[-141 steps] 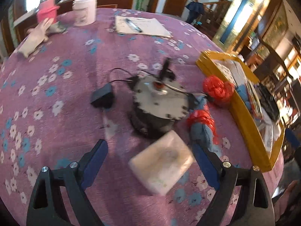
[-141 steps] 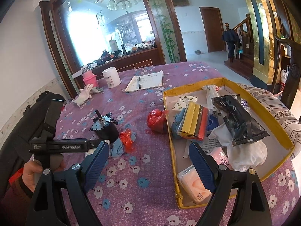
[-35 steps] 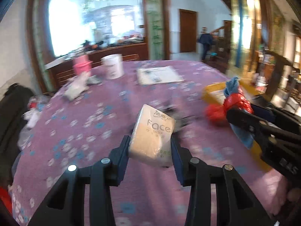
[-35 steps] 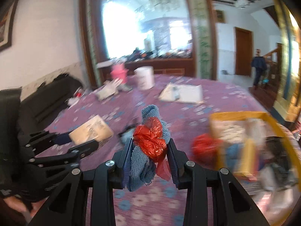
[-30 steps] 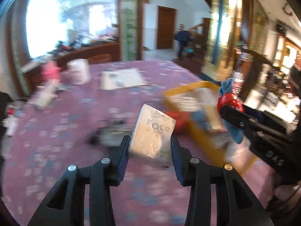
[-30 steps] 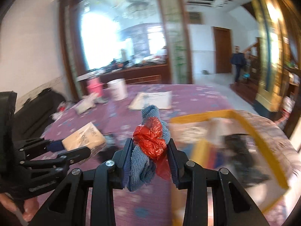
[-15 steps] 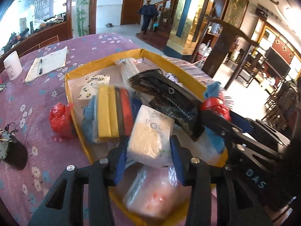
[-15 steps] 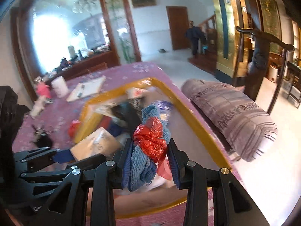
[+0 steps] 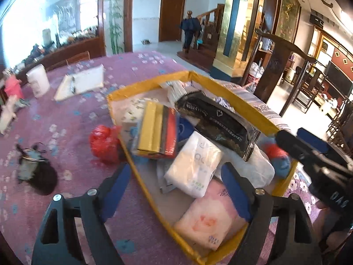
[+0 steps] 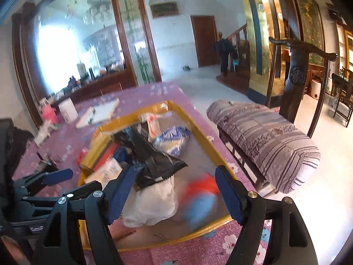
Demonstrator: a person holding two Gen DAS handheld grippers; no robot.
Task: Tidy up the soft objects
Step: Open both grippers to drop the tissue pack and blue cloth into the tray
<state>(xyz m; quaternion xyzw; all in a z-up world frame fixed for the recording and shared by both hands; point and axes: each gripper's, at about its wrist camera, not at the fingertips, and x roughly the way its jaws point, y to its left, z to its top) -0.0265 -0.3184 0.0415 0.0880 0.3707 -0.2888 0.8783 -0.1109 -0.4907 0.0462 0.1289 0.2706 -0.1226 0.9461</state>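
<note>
1. Tissue pack (image 9: 194,165): white, lying tilted in the yellow tray (image 9: 123,137), centre of the left view, between the spread fingers of the left tongs (image 9: 176,184). Pads not touching it; jaws opening.
2. Rag bundle (image 10: 199,198): blue cloth with red plastic, blurred, low centre-right of the right view, inside the tray near its lower rim. It sits between the fingers of the right tongs (image 10: 174,193) but free of both; jaws opening. In the left view the same bundle (image 9: 279,156) shows at right, by the tray's corner, just under the right tongs' dark finger.
3. Tray contents, left view: pink pack (image 9: 209,220) at lower centre, just below the tissue pack; black foil bag (image 9: 218,123) above it, lying across a white plastic bag (image 9: 253,165); stack of yellow, grey and red cloths (image 9: 158,130) at centre left.
4. Right view: blue-white packet (image 10: 174,138) in the tray's upper part, beside the black bag.
5. Counter (image 9: 66,114): purple flowered cloth. Outside the tray at left centre, a red bag (image 9: 103,141) touching the tray wall; further left, a dark round gadget (image 9: 35,170) with cables.
6. Upper left of the left view: open notebook (image 9: 81,81), white tub (image 9: 37,80), pink item (image 9: 12,87).
7. Right view, right side: striped quilt (image 10: 264,137) rolled on a wooden chair beside the counter.
8. Background: a person (image 10: 224,53) by the staircase.
</note>
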